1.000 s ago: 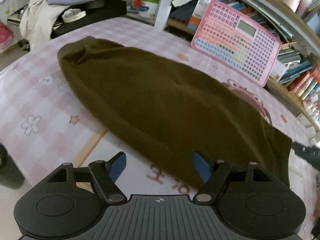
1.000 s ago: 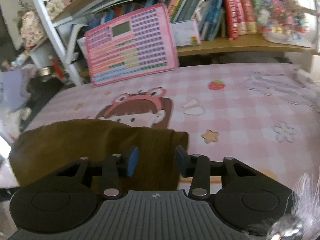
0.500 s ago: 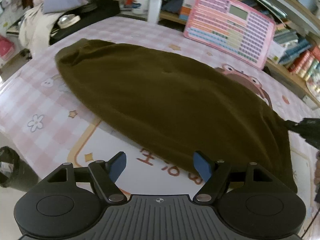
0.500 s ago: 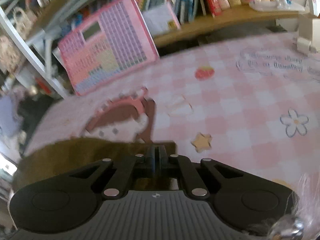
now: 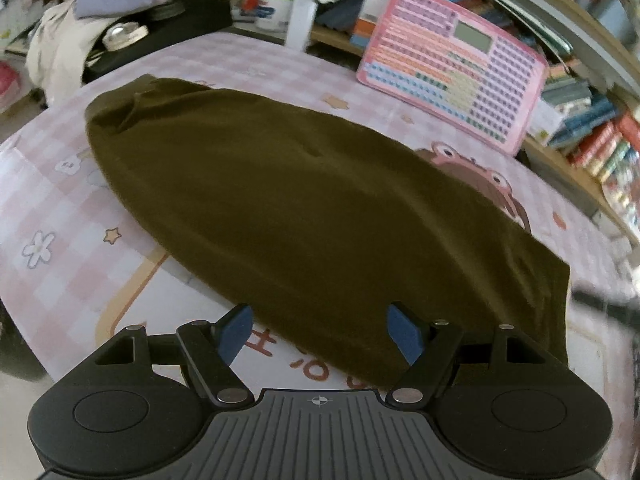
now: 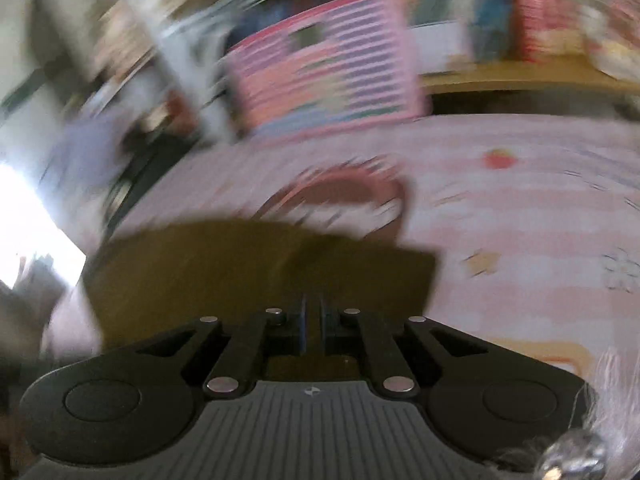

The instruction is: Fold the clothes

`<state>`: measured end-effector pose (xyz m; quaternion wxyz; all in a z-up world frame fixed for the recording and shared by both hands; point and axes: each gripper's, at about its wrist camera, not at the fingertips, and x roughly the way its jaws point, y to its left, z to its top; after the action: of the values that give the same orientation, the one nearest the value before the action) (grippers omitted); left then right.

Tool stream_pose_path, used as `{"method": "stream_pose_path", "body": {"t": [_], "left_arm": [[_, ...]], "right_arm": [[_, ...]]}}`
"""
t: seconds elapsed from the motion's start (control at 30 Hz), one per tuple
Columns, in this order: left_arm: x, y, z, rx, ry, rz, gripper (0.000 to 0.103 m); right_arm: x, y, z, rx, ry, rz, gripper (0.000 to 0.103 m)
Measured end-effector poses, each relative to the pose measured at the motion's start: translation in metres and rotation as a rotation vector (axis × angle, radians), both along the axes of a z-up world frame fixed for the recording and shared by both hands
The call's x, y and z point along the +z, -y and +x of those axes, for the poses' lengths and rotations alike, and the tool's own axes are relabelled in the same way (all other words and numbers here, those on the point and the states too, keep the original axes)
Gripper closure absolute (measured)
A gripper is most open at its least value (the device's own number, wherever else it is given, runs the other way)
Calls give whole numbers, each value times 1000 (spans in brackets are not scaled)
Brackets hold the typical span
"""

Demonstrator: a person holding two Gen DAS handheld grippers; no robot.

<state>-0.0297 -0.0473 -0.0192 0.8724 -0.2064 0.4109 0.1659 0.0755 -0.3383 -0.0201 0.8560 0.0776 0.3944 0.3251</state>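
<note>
While the left gripper (image 5: 320, 330) hangs with its jaws spread wide, the olive garment (image 5: 304, 216) lies flat on the desk (image 5: 60, 208) just ahead of it. The right gripper (image 6: 314, 312) is clamped on the garment's edge directly before it.

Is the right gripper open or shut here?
Shut: the right gripper has its blue pads pressed together on the olive garment's edge.
</note>
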Motion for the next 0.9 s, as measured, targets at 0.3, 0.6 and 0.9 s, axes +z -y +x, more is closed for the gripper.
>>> {"method": "stream_pose_path", "body": {"t": [0.3,0.6,0.9], "left_arm": [[-4,-14,2,44,-10,-40,27],[-1,-33,-1,77,-25,-56,27],[-2,-55,-6,88,-3,-74,26]], "right_arm": [[-14,-6,-45,84,10,-143,97],[-19,0,-67,15,9,-179,93],[-11,-5,-74,-98,33,-169,71]]}}
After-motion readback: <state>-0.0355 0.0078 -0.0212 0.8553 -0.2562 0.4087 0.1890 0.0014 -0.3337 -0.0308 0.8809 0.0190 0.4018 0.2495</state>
